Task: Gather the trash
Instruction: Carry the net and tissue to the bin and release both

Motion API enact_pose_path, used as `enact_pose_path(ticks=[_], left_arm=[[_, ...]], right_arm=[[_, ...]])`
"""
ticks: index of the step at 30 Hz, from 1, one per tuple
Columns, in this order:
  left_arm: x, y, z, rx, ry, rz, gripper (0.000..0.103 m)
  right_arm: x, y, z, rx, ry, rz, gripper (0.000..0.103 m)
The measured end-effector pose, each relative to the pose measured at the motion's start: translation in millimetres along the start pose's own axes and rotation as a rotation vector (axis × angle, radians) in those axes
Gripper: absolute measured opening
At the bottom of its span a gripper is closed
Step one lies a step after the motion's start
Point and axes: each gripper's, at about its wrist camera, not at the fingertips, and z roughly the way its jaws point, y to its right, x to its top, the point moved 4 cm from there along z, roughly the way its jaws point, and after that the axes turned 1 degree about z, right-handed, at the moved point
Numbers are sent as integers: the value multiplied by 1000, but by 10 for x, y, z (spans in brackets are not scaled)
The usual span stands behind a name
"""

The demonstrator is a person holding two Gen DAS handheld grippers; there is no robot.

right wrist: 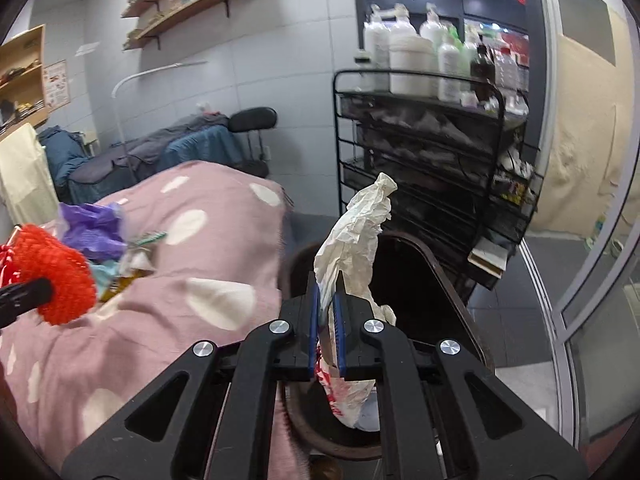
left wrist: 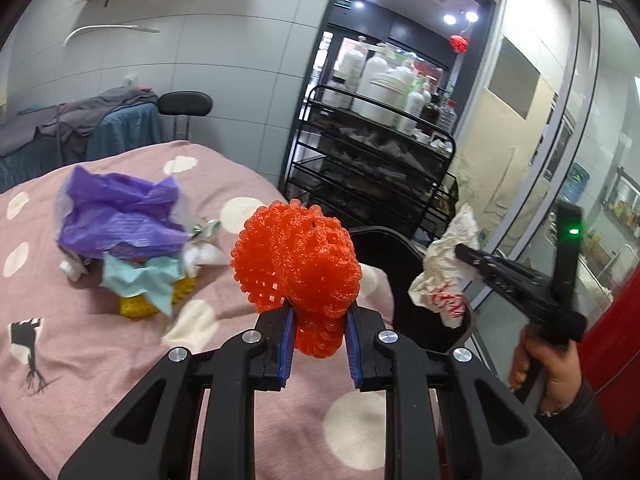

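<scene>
My left gripper (left wrist: 319, 316) is shut on an orange foam net (left wrist: 298, 264), held above the pink bed cover (left wrist: 120, 360). My right gripper (right wrist: 328, 292) is shut on a crumpled white wrapper with red print (right wrist: 352, 240), held over the dark trash bin (right wrist: 448, 280) beside the bed. In the left wrist view the right gripper (left wrist: 464, 254) and the wrapper (left wrist: 444, 272) hang at the right over the bin (left wrist: 400, 264). A pile of trash lies on the bed: purple plastic bag (left wrist: 116, 216), light blue paper (left wrist: 140, 280), a yellow piece (left wrist: 136, 306).
A black wire cart (right wrist: 432, 148) loaded with white bottles stands just behind the bin. A glass partition (right wrist: 592, 240) runs along the right. A dark stool (left wrist: 185, 105) and a covered bed stand farther back. A hand (left wrist: 548, 368) holds the right gripper's handle.
</scene>
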Motion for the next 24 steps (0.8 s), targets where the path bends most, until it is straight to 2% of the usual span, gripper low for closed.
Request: enact_pose_path(ticks=[2,4,6,7,16,24], left_arm=[[0,75,57,-16,-13,16,22],[-12,163,114,-31,-27,30,22],[-33,233,163,-48,-43,39,22],[-44,265,195,-55,-54,46,22],[-44,546,505,-127,-132,92,22],[-30,954,1075,-197,-243,147,22]], right_arm=[[-66,123,179,-16,-41,29,9],[-147,225,313,-34,-73,67,20],[-226,315,426,-55,-106,107,87],[-269,363,437,-63,-96,135,91],[-522,367,369,-84,-111,138,91],[-742,321,118,-94,-112,112,95]])
